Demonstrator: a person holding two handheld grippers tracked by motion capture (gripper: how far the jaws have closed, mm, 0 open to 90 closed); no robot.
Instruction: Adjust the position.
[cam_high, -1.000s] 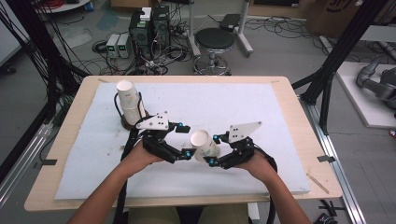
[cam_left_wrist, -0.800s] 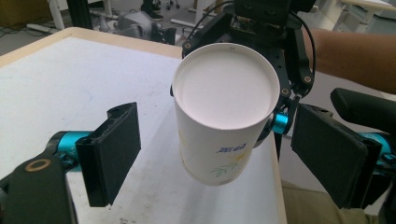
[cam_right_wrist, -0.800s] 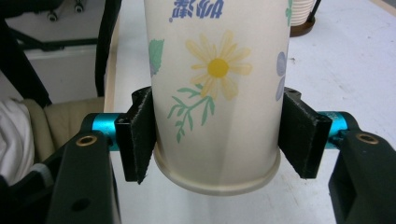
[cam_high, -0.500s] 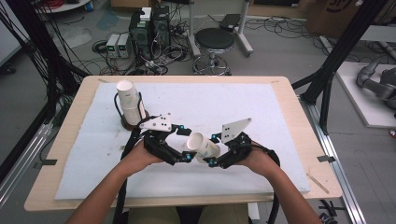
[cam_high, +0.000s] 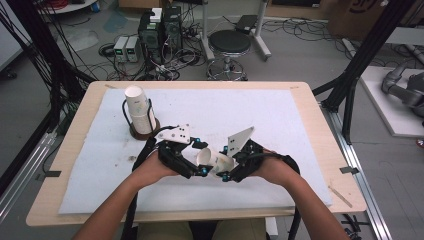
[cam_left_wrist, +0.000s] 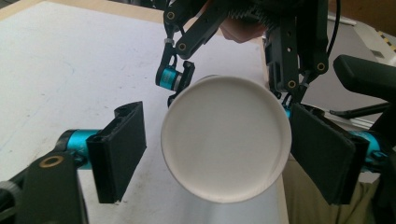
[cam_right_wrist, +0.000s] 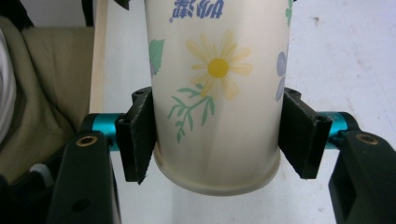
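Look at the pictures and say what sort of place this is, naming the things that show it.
Probably a robotics lab or recording workshop. A black metal camera frame stands around the wooden table, tangled cables and grey electronic boxes lie on the bare floor, and a round black stool stands behind.

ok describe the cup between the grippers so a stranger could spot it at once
On the white mat, near its front edge, the right gripper grips a paper cup lying sideways, its base between the left gripper jaws. Unlike the upright cup stack at back left, it shows a yellow daisy print.
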